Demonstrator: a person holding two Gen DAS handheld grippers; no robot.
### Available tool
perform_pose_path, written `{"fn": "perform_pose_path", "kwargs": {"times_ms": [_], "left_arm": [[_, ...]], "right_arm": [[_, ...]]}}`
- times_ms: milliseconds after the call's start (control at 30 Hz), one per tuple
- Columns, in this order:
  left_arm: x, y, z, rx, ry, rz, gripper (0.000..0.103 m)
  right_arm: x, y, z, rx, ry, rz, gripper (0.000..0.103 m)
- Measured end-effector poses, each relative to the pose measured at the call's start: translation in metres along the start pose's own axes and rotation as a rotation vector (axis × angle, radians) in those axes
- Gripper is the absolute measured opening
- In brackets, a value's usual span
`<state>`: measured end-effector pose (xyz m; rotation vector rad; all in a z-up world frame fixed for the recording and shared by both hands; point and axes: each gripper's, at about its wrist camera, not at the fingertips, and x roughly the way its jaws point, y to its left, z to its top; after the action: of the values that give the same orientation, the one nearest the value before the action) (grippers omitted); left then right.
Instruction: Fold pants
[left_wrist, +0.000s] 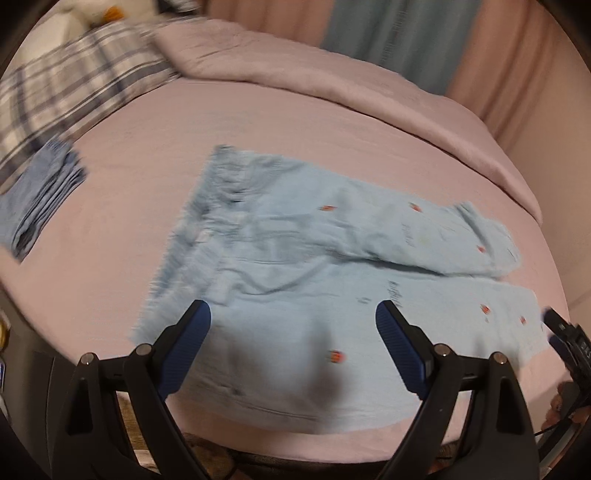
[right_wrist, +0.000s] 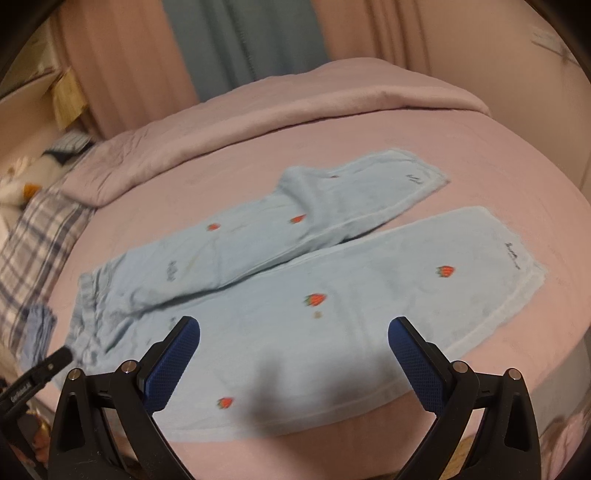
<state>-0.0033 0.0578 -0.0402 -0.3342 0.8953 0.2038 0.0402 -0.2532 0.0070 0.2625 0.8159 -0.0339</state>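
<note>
On the far left of the pink bed sheet (left_wrist: 122, 173) lies a folded stack of blue cloth (left_wrist: 40, 199), just in front of a grey-and-white plaid pillow (left_wrist: 70, 85); I judge the stack is parked there to keep the middle of the bed free for work.

My left hand-held gripper (left_wrist: 293, 317) hovers over the near waist end of the light blue pants with small red strawberry prints (left_wrist: 295, 266). Its blue-padded jaws are spread wide and hold nothing. It sits here, I think, because the gathered waistband is the end I would need to take to fold the garment.

The pants lie spread flat across the middle of the bed, waistband to the left, legs running right. The far leg is slightly rumpled and angled over the near one where they meet; the near leg lies smooth and straight. No fold has been made yet.

My right hand-held gripper (right_wrist: 293, 334) hangs above the near leg, jaws likewise wide apart and empty, placed toward the leg end so both grippers can lift one long edge together.

Beyond, a bunched pink duvet (right_wrist: 258, 122) lines the far side, pushed back out of the way.
</note>
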Motion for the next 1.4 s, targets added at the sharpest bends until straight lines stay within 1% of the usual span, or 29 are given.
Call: {"fn": "perform_pose_path", "kwargs": {"times_ms": [100, 133, 167, 200, 233, 267, 300, 333, 400, 433, 467, 500, 533, 567, 633, 667, 767, 800, 833, 867, 900, 967, 1067, 1167, 1233, 1300, 1333, 1400], "left_arm": [[0.005, 0.031, 0.003, -0.084, 0.002, 0.047, 0.091], [0.007, 0.045, 0.003, -0.116, 0.002, 0.08, 0.091], [0.009, 0.051, 0.002, -0.129, 0.003, 0.099, 0.091], [0.014, 0.063, 0.0, -0.152, 0.016, 0.132, 0.091], [0.018, 0.071, -0.002, -0.171, 0.031, 0.149, 0.09], [0.02, 0.077, -0.004, -0.184, 0.04, 0.152, 0.089], [0.025, 0.084, -0.006, -0.205, 0.06, 0.151, 0.085], [0.03, 0.091, -0.009, -0.229, 0.085, 0.137, 0.081], [0.038, 0.1, -0.013, -0.276, 0.112, 0.09, 0.078], [0.044, 0.105, -0.016, -0.309, 0.128, 0.05, 0.076], [0.045, 0.107, -0.018, -0.323, 0.142, 0.031, 0.069], [0.051, 0.109, -0.02, -0.349, 0.171, -0.008, 0.061], [0.053, 0.109, -0.022, -0.367, 0.181, -0.039, 0.053], [0.054, 0.108, -0.023, -0.382, 0.191, -0.069, 0.049], [0.059, 0.105, -0.027, -0.401, 0.209, -0.123, 0.031], [0.059, 0.103, -0.029, -0.398, 0.205, -0.128, 0.026], [0.053, 0.099, -0.029, -0.379, 0.174, -0.126, 0.021], [0.051, 0.099, -0.029, -0.373, 0.163, -0.129, 0.02], [0.047, 0.1, -0.025, -0.367, 0.148, -0.133, 0.02], [0.045, 0.1, -0.021, -0.361, 0.136, -0.133, 0.019], [0.04, 0.101, -0.018, -0.355, 0.12, -0.132, 0.019], [0.03, 0.104, -0.012, -0.337, 0.099, -0.132, 0.019], [0.025, 0.108, -0.006, -0.311, 0.081, -0.087, 0.019], [0.031, 0.119, -0.009, -0.324, 0.106, -0.079, 0.019], [0.041, 0.125, -0.015, -0.328, 0.14, -0.056, 0.02], [0.047, 0.126, -0.018, -0.323, 0.157, -0.035, 0.02], [0.046, 0.126, -0.018, -0.32, 0.155, -0.033, 0.02], [0.042, 0.124, -0.014, -0.312, 0.139, -0.029, 0.02]], "right_arm": [[0.005, -0.039, 0.011, 0.081, 0.002, -0.072, 0.096], [0.008, -0.051, 0.014, 0.105, 0.005, -0.097, 0.095], [0.011, -0.069, 0.017, 0.145, 0.007, -0.137, 0.095], [0.013, -0.083, 0.02, 0.174, 0.008, -0.165, 0.09], [0.015, -0.096, 0.022, 0.201, 0.01, -0.188, 0.083], [0.019, -0.117, 0.025, 0.25, 0.019, -0.214, 0.08], [0.022, -0.129, 0.026, 0.283, 0.027, -0.227, 0.076], [0.024, -0.14, 0.027, 0.317, 0.036, -0.242, 0.072], [0.03, -0.167, 0.027, 0.397, 0.046, -0.263, 0.066], [0.033, -0.178, 0.028, 0.426, 0.047, -0.267, 0.064], [0.036, -0.191, 0.028, 0.457, 0.051, -0.281, 0.064], [0.037, -0.196, 0.027, 0.476, 0.055, -0.299, 0.062], [0.039, -0.201, 0.026, 0.493, 0.053, -0.306, 0.061], [0.041, -0.207, 0.026, 0.511, 0.052, -0.308, 0.061], [0.046, -0.214, 0.025, 0.536, 0.065, -0.324, 0.06], [0.048, -0.214, 0.025, 0.534, 0.062, -0.322, 0.059], [0.051, -0.221, 0.026, 0.548, 0.036, -0.299, 0.055], [0.049, -0.222, 0.025, 0.55, 0.031, -0.299, 0.046], [0.044, -0.223, 0.021, 0.549, 0.03, -0.305, 0.029], [0.041, -0.226, 0.021, 0.545, 0.025, -0.313, 0.02], [0.038, -0.226, 0.021, 0.549, 0.015, -0.298, 0.007], [0.024, -0.234, 0.021, 0.56, -0.027, -0.243, 0.006], [0.0, -0.22, 0.021, 0.531, -0.079, -0.219, 0.005], [-0.018, -0.21, 0.01, 0.51, -0.102, -0.217, 0.005], [-0.013, -0.208, 0.005, 0.495, -0.086, -0.243, 0.005], [-0.002, -0.211, -0.006, 0.498, -0.038, -0.273, 0.005], [0.004, -0.213, -0.011, 0.509, -0.015, -0.283, 0.005], [0.002, -0.213, -0.016, 0.508, -0.013, -0.291, 0.005]]}}
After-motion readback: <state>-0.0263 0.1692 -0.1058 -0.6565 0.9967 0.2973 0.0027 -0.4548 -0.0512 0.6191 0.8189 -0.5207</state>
